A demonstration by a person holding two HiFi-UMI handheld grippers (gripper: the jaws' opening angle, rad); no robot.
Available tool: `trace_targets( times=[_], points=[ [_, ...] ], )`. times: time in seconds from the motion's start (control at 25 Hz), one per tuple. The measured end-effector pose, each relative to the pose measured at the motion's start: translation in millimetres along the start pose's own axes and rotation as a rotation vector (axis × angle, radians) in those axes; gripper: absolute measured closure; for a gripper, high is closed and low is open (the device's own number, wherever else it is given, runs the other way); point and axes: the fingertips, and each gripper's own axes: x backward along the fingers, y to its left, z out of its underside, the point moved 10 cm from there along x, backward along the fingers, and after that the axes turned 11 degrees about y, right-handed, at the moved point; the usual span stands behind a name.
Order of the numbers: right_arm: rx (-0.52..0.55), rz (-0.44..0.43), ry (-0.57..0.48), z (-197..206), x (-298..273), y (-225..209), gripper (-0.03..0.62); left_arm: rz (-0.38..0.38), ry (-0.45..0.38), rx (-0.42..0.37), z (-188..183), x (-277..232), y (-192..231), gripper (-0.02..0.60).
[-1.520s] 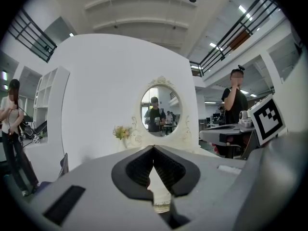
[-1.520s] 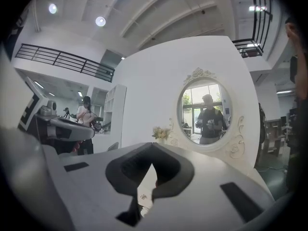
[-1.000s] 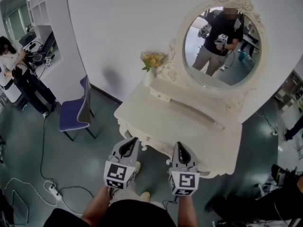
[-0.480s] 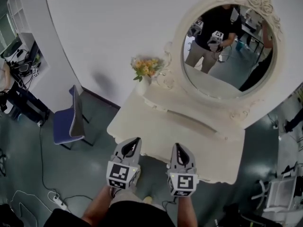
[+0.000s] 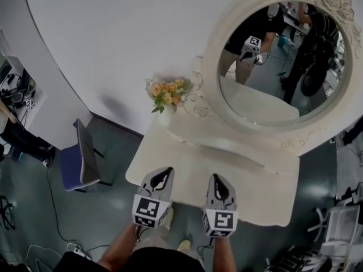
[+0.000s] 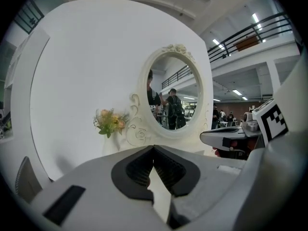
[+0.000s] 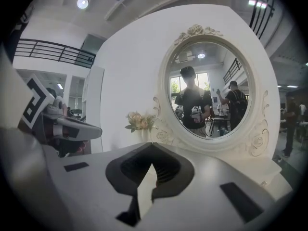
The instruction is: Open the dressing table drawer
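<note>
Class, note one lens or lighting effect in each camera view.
Head view: the white wall looks bowed; the yellow flower bunch casts a soft shadow on it. Left gripper view: black corners, fisheye bending. Right gripper view: likewise; the oval white-framed mirror reflects a person.

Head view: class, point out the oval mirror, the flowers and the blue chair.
oval mirror [image 5: 282, 67], head view, middle of the glass.
flowers [image 5: 167, 93], head view, on the orange blooms.
blue chair [image 5: 69, 168], head view, on the seat.

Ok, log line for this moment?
left hand-held gripper: shut, empty | right hand-held gripper: shut, empty | dressing table: untouched | drawer: not in view
</note>
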Motion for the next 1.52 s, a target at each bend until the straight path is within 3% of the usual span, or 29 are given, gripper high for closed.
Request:
trace_targets(
  times=[0.6, 1.32, 1.52],
  points=[
    [-0.046, 0.053, 0.123, 39, -107, 4, 0.595, 0.091, 0.113, 0.021, 32, -114, 66, 0.580],
    [-0.096, 0.073, 0.174, 99, -166, -9, 0.595, 0.118, 0.197, 0.054, 81, -192, 77, 0.580],
    [-0.108, 0.074, 0.199, 97, -171, -13, 0.595, 0.123, 0.215, 0.053, 88, -211, 75, 0.578]
  ],
)
